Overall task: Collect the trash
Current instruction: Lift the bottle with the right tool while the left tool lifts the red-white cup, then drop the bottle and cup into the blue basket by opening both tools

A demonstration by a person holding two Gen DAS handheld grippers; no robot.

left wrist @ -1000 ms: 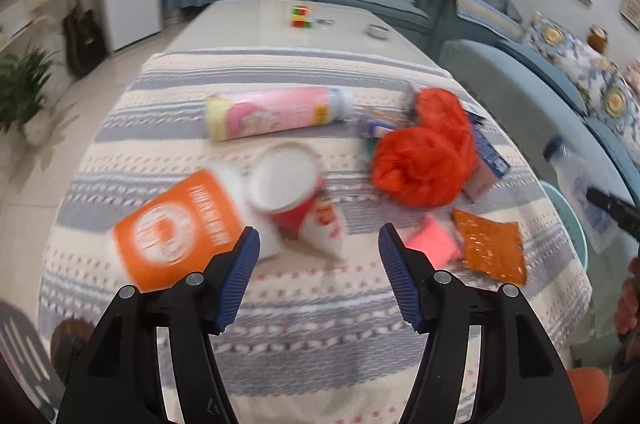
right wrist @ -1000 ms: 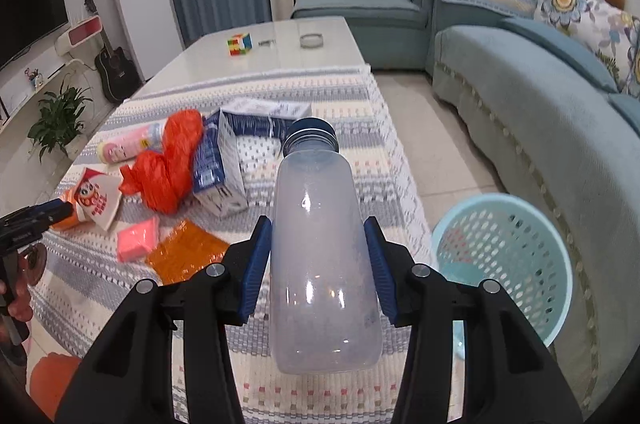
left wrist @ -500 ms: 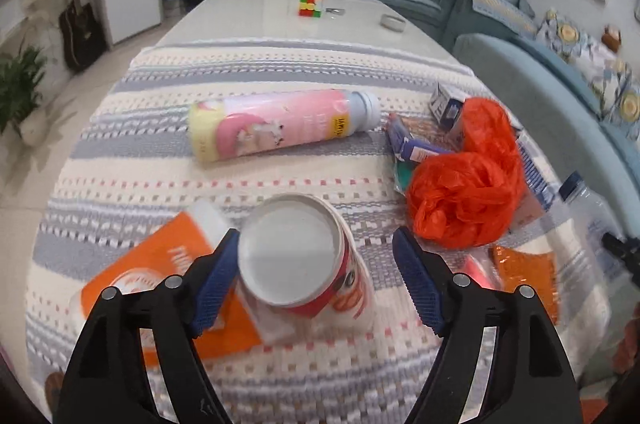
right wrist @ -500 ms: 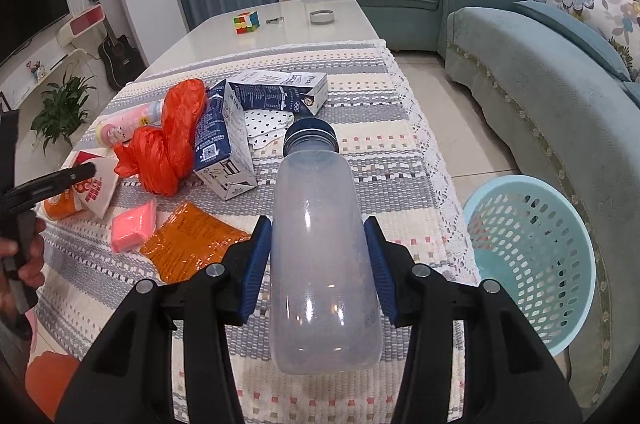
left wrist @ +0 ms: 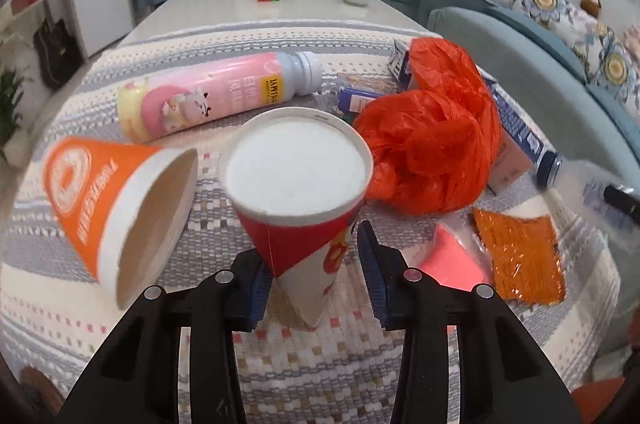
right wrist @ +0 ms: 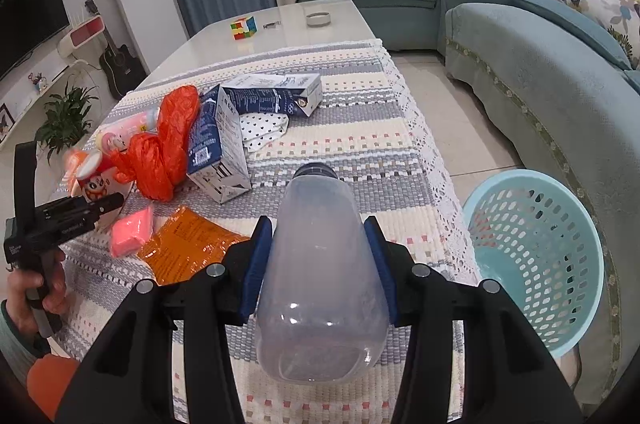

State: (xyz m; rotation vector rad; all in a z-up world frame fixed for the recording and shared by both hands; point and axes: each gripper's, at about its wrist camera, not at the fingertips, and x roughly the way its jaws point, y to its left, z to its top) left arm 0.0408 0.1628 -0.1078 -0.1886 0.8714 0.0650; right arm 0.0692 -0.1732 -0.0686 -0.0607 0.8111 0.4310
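Note:
My left gripper (left wrist: 310, 272) is around a squashed red and white paper cup (left wrist: 298, 184) that lies on the striped tablecloth; its pads are close to the cup's narrow end, with a small gap on the right. An orange paper cup (left wrist: 108, 200) lies to its left. My right gripper (right wrist: 318, 260) is shut on a clear plastic bottle with a dark cap (right wrist: 320, 264), held above the table's near edge. A light blue trash basket (right wrist: 536, 260) stands on the floor to the right.
On the cloth lie a pink bottle (left wrist: 216, 96), an orange plastic bag (left wrist: 432, 140), blue cartons (right wrist: 224, 140), a pink packet (left wrist: 452, 260) and an orange wrapper (left wrist: 520, 256). A puzzle cube (right wrist: 242, 28) sits far back. A sofa (right wrist: 540, 72) is right.
My left gripper moved forward and its jaws narrowed around the red and white cup. My right gripper kept the bottle and drew back a little towards the table's near edge.

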